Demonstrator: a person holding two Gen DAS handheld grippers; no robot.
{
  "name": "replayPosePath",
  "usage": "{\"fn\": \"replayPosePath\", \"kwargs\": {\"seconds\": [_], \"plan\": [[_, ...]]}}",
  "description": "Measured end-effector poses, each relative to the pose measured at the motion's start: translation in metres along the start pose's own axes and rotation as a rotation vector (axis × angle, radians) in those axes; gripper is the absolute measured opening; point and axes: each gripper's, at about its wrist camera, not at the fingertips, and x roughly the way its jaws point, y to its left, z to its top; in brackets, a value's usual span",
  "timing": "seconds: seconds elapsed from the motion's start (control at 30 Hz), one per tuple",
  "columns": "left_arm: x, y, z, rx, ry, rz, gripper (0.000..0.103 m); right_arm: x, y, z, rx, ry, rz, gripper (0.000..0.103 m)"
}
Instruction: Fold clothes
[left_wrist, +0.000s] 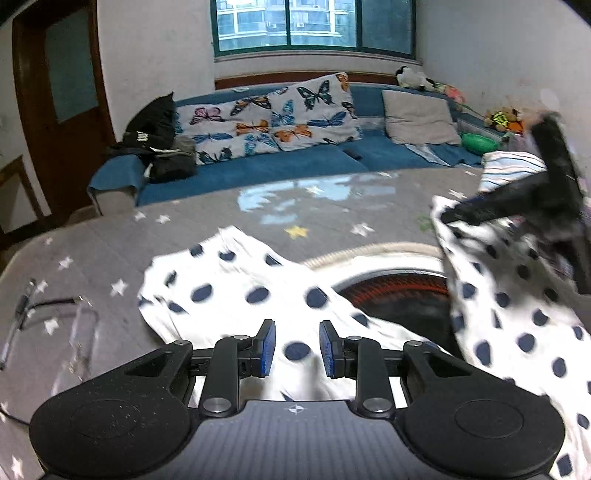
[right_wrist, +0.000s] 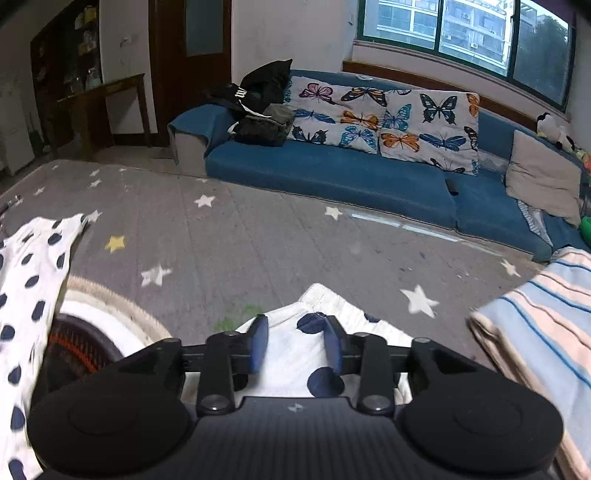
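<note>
Ahead of the left tongs (left_wrist: 297, 349), whose blue pads stood partly apart with nothing pinched, one end of the white polka-dot garment (left_wrist: 236, 295) lay spread on the star-patterned grey counter (left_wrist: 184, 243), draping on over a round woven basket (left_wrist: 388, 288) towards the right tongs (right_wrist: 295, 345). Those stood parted as well, the garment's other end lying loose between their pads rather than gripped, and a striped folded cloth (right_wrist: 535, 317) sat just to their right. It looked like the laying-out step of a fold; next, both tongs would probably need fresh grips on the garment's edges.
</note>
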Motion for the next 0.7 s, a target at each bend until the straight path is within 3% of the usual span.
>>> {"fn": "replayPosePath", "kwargs": {"seconds": [0.13,0.33,0.7], "plan": [[-0.017,-0.003,-0.016,0.002,0.005,-0.006,0.028,-0.008,0.004,0.004,-0.022,-0.002,-0.001,0.035],[-0.046,0.007,-0.038,-0.041,0.014,0.011,0.030,-0.055,0.006,-0.007,-0.046,-0.002,0.005,0.042],[-0.079,0.020,-0.083,-0.155,0.040,0.037,0.028,-0.127,0.021,-0.081,-0.038,0.068,0.050,0.041]]}}
